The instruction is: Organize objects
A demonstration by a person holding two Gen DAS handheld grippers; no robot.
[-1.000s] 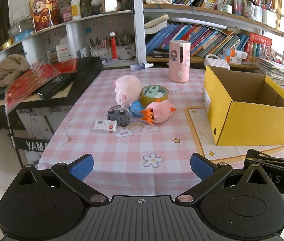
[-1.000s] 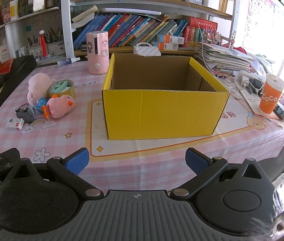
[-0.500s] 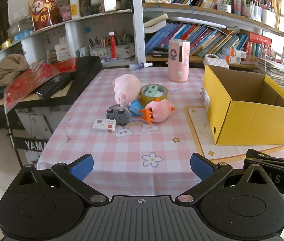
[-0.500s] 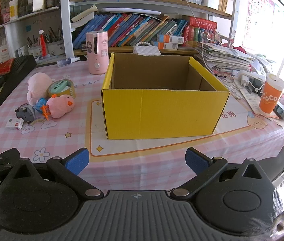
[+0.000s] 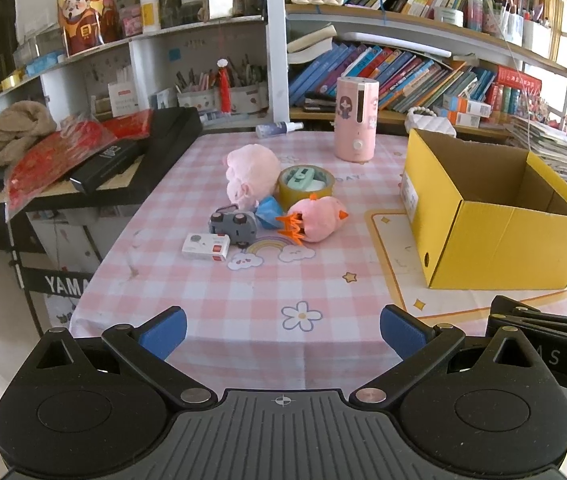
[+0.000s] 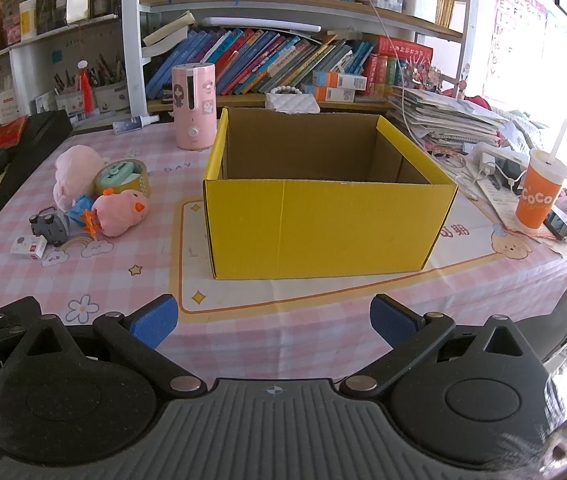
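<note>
While your left gripper (image 5: 283,326) and right gripper (image 6: 274,316) hover at the near table edge, both spread wide around nothing, blue ribbed pads bare. Beyond your left fingers, a fuzzy pink chick plush (image 5: 317,219), grey toy car (image 5: 234,225), glossy tape roll (image 5: 306,186) and small white box (image 5: 205,246) cluster on the checked cloth (image 5: 223,292). Your right faces the open yellow corrugated cardboard box (image 6: 323,224).

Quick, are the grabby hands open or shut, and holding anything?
Left gripper: jaws open, holding nothing.
Right gripper: jaws open, holding nothing.
</note>
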